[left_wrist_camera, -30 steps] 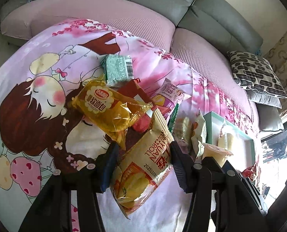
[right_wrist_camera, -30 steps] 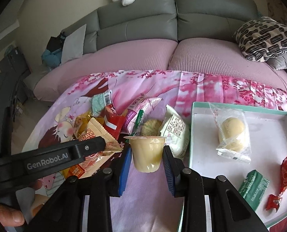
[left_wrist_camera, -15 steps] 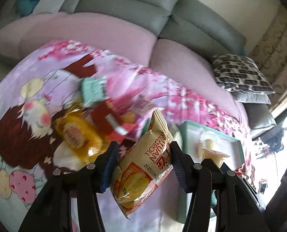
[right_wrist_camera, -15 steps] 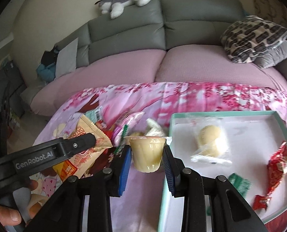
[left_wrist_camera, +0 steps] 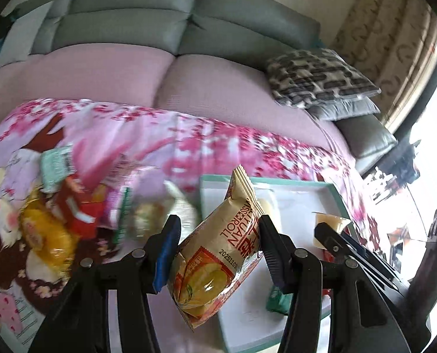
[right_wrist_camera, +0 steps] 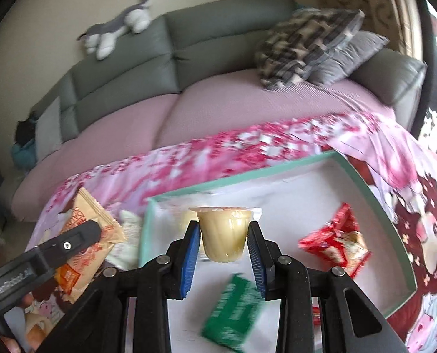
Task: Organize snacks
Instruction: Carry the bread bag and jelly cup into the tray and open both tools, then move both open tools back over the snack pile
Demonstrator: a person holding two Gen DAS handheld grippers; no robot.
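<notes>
- The left gripper [left_wrist_camera: 217,250] is clenched on a tall beige-and-orange foil swiss-roll packet [left_wrist_camera: 218,267], gripping it around the middle, and the packet hangs in the air over the left rim of the shallow white tray with the mint-green edge [left_wrist_camera: 340,200].
- The right gripper [right_wrist_camera: 223,242] is clamped on a small clear plastic cup of pale yellow jelly [right_wrist_camera: 223,235], upright, film lid on top, held above the tray floor near its left edge.
- Risk 1: the packet is puffy and slick. Its lower half sags below the pads, so I judge it could slide out if the squeeze eases too soon, landing on the pink cartoon-print blanket [left_wrist_camera: 136,135] rather than in the tray.
- Risk 2: the 2 grippers are close together, the left one just beside the right. A hurried release could knock the packet into the cup.
- Risk 3: the cup tapers toward its base. Too hard a pinch may buckle the thin wall; too soft, and it could drop and tip.
- Already in the tray: a crumpled red foil snack bag [right_wrist_camera: 336,244] toward the right edge and a flat green wrapper [right_wrist_camera: 233,309] at the near edge, directly under the cup's path. Setting the cup on that wrapper would leave it wobbling.
- The loose snack pile [left_wrist_camera: 71,220] waits on the blanket, left of the tray.
</notes>
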